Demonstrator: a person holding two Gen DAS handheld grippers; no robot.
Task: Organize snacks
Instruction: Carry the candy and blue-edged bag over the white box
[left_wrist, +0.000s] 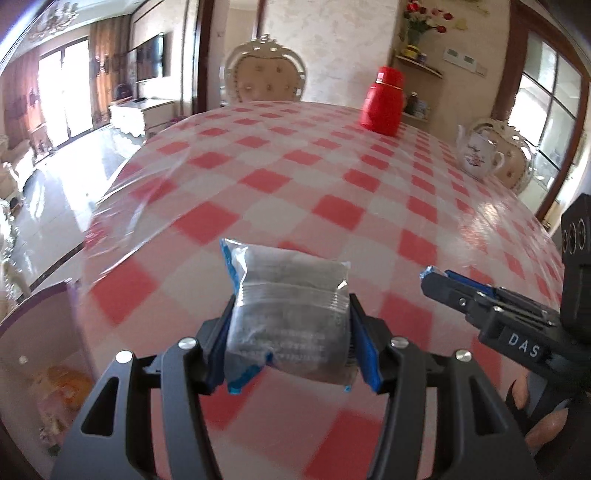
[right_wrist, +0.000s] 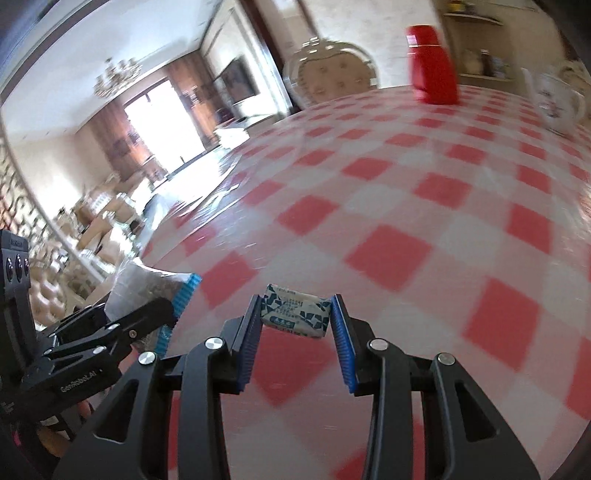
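My left gripper (left_wrist: 290, 314) is shut on a clear snack packet (left_wrist: 291, 295) with grey contents and blue crimped ends, held above the red-and-white checked table (left_wrist: 332, 177). In the right wrist view my right gripper (right_wrist: 295, 314) is shut on a small white candy (right_wrist: 295, 314) with a blue pattern, also lifted off the cloth. The left gripper and its snack packet (right_wrist: 147, 288) show at that view's left edge. The right gripper's tip (left_wrist: 439, 280) reaches in from the right of the left wrist view, with a hand (left_wrist: 539, 424) behind it.
A red lidded canister (left_wrist: 382, 101) stands at the table's far side, and a white teapot (left_wrist: 478, 151) sits at the far right. An upholstered chair (left_wrist: 266, 72) stands behind the table. The table's left edge (left_wrist: 122, 173) drops off to a glossy floor.
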